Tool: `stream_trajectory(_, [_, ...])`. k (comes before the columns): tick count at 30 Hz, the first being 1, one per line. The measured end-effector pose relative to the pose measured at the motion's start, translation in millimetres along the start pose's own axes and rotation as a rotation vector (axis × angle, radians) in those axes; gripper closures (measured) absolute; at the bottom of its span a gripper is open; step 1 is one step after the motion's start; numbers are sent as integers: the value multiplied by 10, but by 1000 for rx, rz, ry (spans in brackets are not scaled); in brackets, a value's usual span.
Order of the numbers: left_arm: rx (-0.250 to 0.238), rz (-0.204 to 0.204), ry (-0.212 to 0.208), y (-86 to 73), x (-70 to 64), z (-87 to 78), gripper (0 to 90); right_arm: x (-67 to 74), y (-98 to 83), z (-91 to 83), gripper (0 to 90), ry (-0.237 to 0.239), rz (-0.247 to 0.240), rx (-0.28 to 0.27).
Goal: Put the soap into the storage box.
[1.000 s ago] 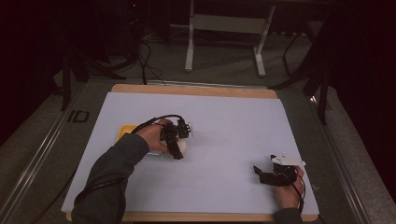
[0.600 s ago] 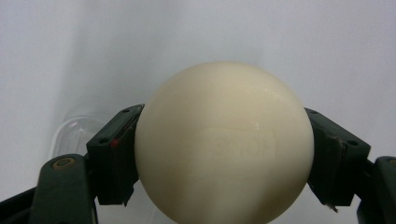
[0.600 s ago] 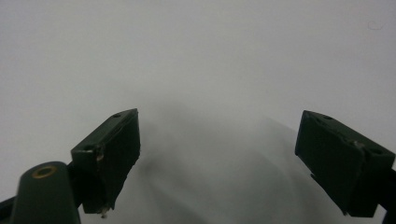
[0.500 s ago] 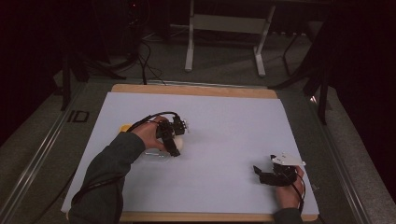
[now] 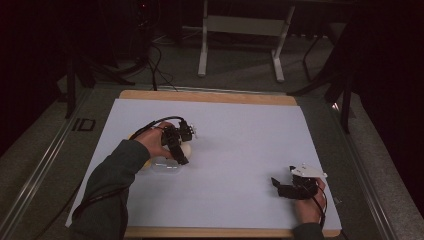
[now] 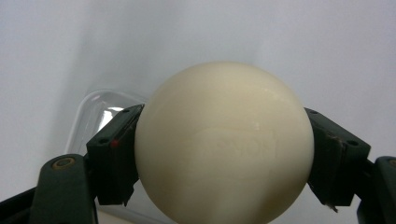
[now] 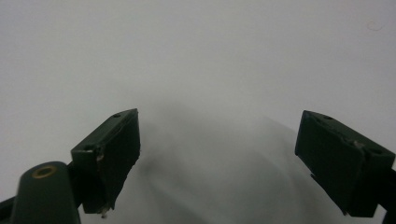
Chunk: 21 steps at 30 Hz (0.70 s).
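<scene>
A smooth cream ball (image 6: 224, 140) sits squeezed between the two black pads of my left gripper (image 6: 224, 156), which is shut on it. From above, the ball (image 5: 186, 148) shows at the left-middle of the white sheet, with the left gripper (image 5: 183, 153) pointing down and to the right over it. A clear plastic container (image 6: 95, 112) lies just behind and below the ball, and it shows beside the hand (image 5: 164, 168) in the high view. My right gripper (image 7: 219, 158) stands open over bare white sheet, low at the front right (image 5: 278, 187).
A white sheet (image 5: 240, 135) covers a wooden board (image 5: 210, 96). A bit of something yellow (image 5: 145, 163) peeks out from under the left hand. Beyond the board are a dark floor, cables and a white stand's legs (image 5: 202, 55).
The left hand with the ball has shifted slightly to the left. The right hand has stayed in place.
</scene>
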<state>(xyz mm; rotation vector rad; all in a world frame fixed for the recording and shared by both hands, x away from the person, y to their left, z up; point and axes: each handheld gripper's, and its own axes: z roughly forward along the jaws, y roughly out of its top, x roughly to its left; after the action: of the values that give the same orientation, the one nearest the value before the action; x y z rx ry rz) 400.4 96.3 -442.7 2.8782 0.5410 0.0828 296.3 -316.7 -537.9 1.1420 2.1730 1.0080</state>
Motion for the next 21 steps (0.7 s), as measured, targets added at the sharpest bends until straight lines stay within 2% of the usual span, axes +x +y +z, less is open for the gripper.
stream_trajectory(21, [-12, -60, 25, -203, 134, -119, 229, 4, 1, 2, 140, 1, -2, 3])
